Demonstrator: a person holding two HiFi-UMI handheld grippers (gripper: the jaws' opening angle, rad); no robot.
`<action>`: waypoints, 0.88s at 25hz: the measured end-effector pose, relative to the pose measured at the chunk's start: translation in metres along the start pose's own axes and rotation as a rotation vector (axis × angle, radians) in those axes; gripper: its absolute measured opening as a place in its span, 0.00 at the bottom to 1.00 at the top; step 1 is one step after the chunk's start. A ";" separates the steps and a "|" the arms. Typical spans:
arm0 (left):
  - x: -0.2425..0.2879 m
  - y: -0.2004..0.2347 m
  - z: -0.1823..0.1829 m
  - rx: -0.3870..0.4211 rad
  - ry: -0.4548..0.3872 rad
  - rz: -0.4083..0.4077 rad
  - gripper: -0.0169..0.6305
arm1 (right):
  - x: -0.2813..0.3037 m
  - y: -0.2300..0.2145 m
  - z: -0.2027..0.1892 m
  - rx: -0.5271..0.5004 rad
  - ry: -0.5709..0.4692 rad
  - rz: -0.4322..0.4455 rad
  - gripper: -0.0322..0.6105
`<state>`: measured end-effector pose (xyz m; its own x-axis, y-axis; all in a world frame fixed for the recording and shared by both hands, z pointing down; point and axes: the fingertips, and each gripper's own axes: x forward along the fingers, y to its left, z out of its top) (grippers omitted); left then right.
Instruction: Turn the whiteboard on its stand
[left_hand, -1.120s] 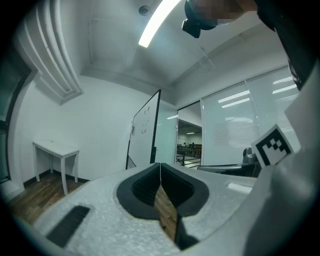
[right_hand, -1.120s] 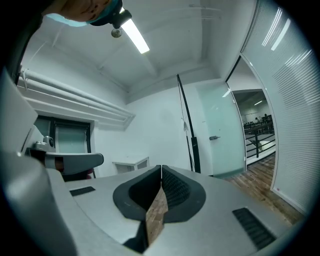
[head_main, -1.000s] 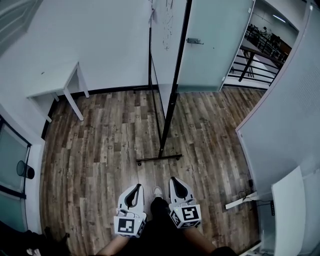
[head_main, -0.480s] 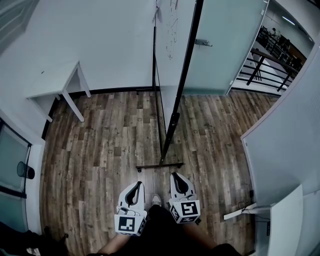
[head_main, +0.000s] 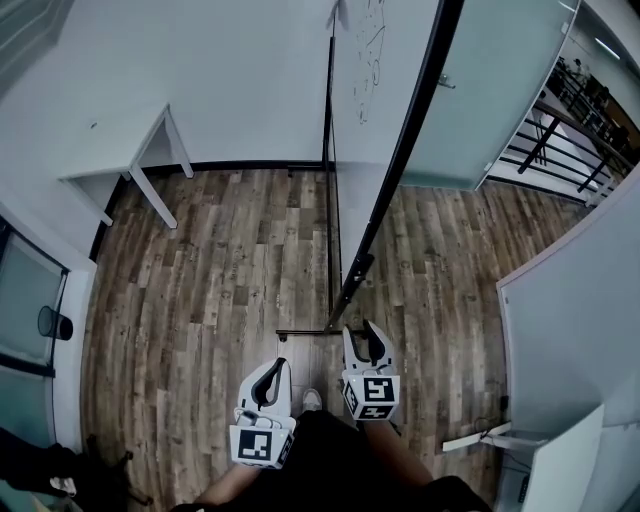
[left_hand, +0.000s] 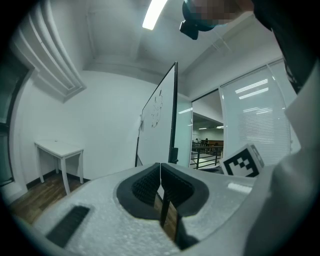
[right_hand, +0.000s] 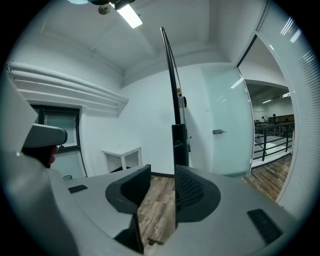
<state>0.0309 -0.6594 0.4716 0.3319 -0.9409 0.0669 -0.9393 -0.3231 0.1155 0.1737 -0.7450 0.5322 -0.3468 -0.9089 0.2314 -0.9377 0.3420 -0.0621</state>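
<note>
Right gripper (head_main: 367, 330), jaws just opening with nothing between them, points at the black edge post (head_main: 397, 175) of the whiteboard (head_main: 362, 130); left gripper (head_main: 277, 366) sits behind, jaws pressed together

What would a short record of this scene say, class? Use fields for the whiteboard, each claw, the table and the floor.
whiteboard: upright on its stand, seen edge-on, not gripped
left claw: shut, empty
right claw: open, jaws have just been opening, nothing between them
table: white, by the wall
floor: wood planks
</note>
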 end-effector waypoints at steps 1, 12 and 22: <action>0.005 0.003 -0.001 0.000 0.004 0.008 0.05 | 0.011 -0.005 -0.002 -0.002 0.010 -0.004 0.24; 0.037 0.029 -0.020 0.011 0.082 0.059 0.05 | 0.116 -0.044 -0.031 -0.018 0.102 -0.057 0.37; 0.042 0.049 -0.030 -0.002 0.108 0.104 0.05 | 0.165 -0.059 -0.049 -0.045 0.158 -0.084 0.37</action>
<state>0.0017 -0.7112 0.5097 0.2400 -0.9529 0.1853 -0.9690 -0.2237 0.1045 0.1729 -0.9029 0.6219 -0.2558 -0.8873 0.3839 -0.9601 0.2796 0.0066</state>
